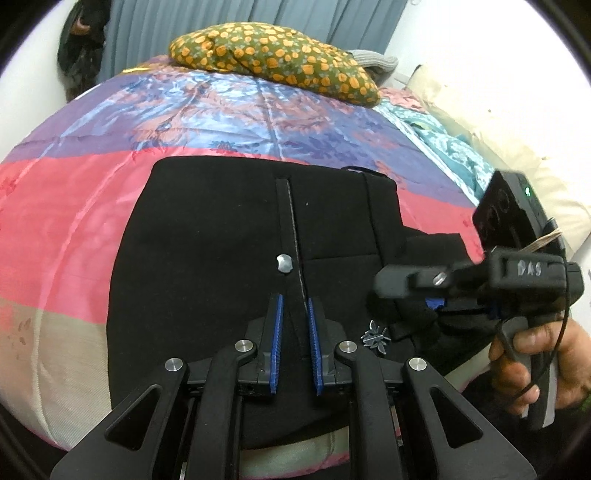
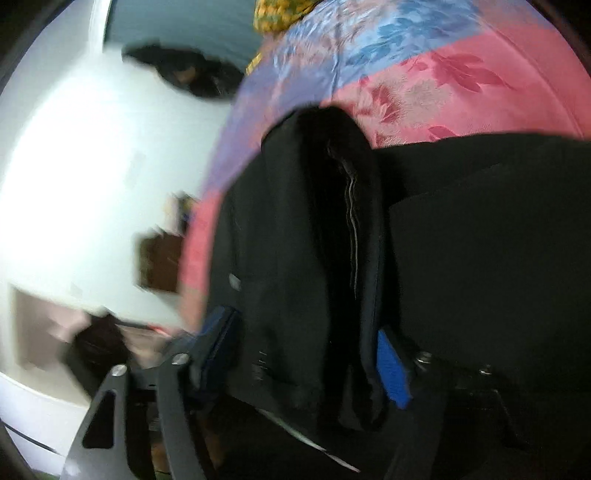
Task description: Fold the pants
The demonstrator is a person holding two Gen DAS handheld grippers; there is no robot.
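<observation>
- A satin bedspread [image 1: 74, 229] in pink, purple and cream bands covers the bed; grey curtains [image 1: 221, 22] hang behind it.
- A floral cushion [image 1: 273, 55], olive with orange spots, lies at the far end of the bed.
- The black pants [image 1: 207, 236] lie spread on the pink band, waistband toward the camera, the fly seam running away up the middle with a silver button [image 1: 284, 263] beside it.
- The left gripper [image 1: 295, 306] sits at the near edge of the pants, its blue pads [image 1: 277, 332] drawn almost together, pinching the waistband fabric at the fly.
- A small metal charm [image 1: 375, 336] lies on the cloth just right of that gripper.
- The right gripper [image 1: 424, 295] reaches in from the right, held by a hand [image 1: 532, 365]. In its own blurred view [image 2: 306, 354] a thick fold of the pants hangs between its blue pads [image 2: 393, 369]; whether they press the cloth cannot be told.
</observation>
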